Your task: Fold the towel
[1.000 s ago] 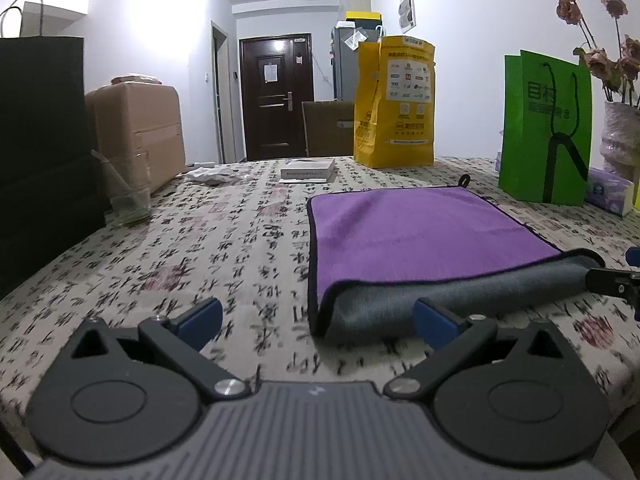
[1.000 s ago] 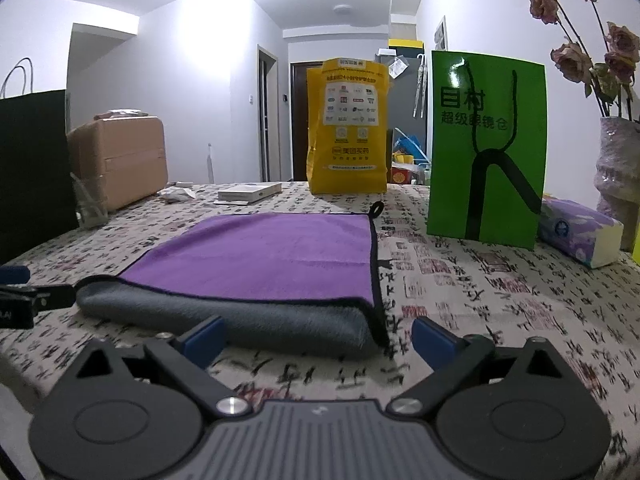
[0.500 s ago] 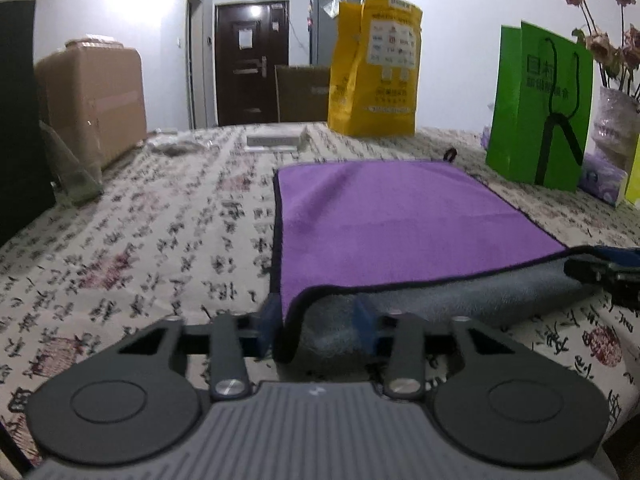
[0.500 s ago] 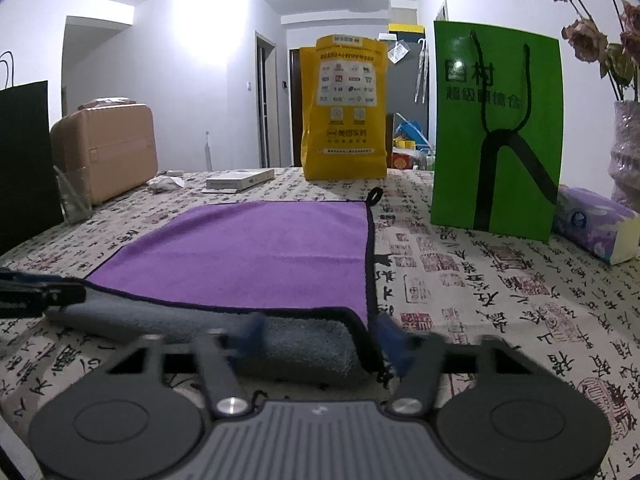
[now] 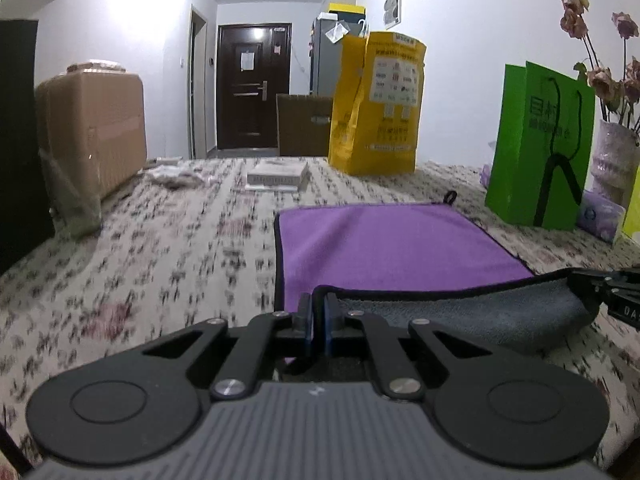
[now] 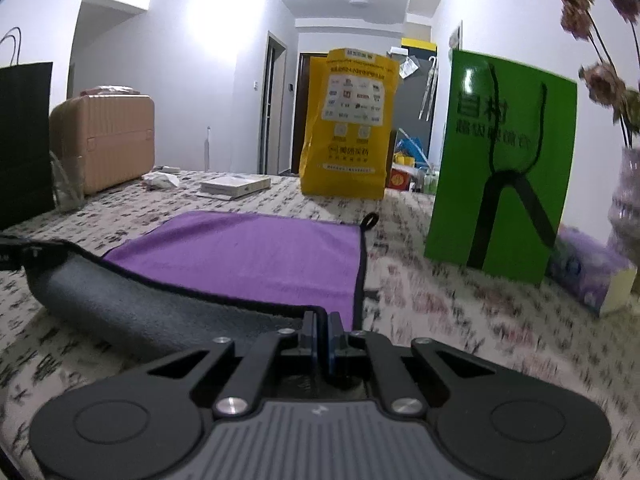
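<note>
A purple towel [image 5: 392, 244] with a grey underside and black trim lies on the patterned tablecloth; it also shows in the right wrist view [image 6: 256, 256]. Its near edge is lifted and rolled back, grey side out. My left gripper [image 5: 316, 312] is shut on the towel's near left corner. My right gripper [image 6: 322, 332] is shut on the near right corner. Each gripper shows at the edge of the other's view, the right one [image 5: 608, 288] at the right side, the left one [image 6: 16, 254] at the left.
A green paper bag [image 5: 540, 160], a yellow bag [image 5: 376, 108], a vase of dried flowers [image 5: 612, 152] and a tissue pack [image 6: 588, 276] stand along the right and back. A flat white box [image 5: 276, 178], a glass [image 5: 72, 204], a tan suitcase [image 6: 108, 140] and a black bag [image 6: 24, 140] are on the left.
Both grippers moved forward onto the towel's near corners and closed from wide open to shut. The near edge is now raised off the table.
</note>
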